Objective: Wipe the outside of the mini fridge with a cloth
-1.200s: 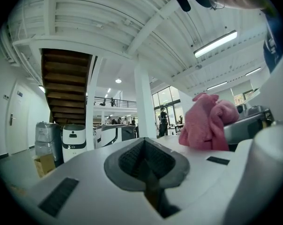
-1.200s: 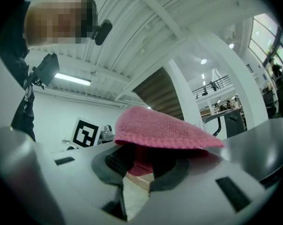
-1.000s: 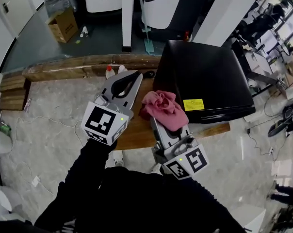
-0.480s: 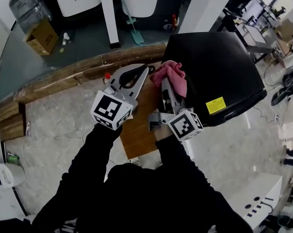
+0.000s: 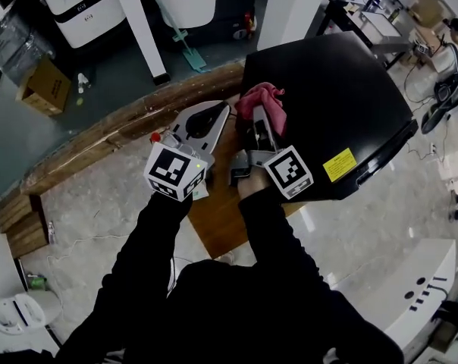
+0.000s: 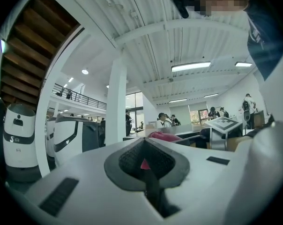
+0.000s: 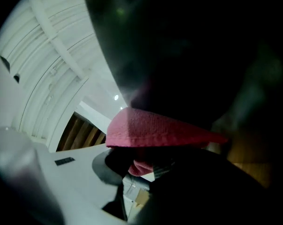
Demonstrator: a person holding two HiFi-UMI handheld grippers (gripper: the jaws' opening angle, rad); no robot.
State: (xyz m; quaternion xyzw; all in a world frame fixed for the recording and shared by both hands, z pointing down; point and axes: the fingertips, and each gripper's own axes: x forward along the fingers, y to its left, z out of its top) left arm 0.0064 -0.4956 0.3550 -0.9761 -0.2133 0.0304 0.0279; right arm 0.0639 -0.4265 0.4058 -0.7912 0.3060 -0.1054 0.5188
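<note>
The black mini fridge (image 5: 331,105) stands on a low wooden table (image 5: 218,211). A crumpled pink cloth (image 5: 261,98) is pressed against the fridge's upper left edge, and my right gripper (image 5: 261,114) is shut on it. In the right gripper view the cloth (image 7: 153,131) folds over the jaws, with the dark fridge wall (image 7: 188,41) close ahead. My left gripper (image 5: 224,111) hovers just left of the cloth, shut and holding nothing. In the left gripper view my left gripper (image 6: 144,146) points at the cloth (image 6: 164,135).
A long wooden bench edge (image 5: 115,131) runs behind the table, with a small red-capped bottle (image 5: 155,137) by the left gripper. White machines (image 5: 81,6), a cardboard box (image 5: 43,89) and a mop (image 5: 176,25) stand beyond. Desks and a person (image 5: 453,36) are at the far right.
My right gripper has carried the cloth from the table in front of the fridge up to the fridge's left edge. The left gripper stayed beside it, and the head view swung round.
</note>
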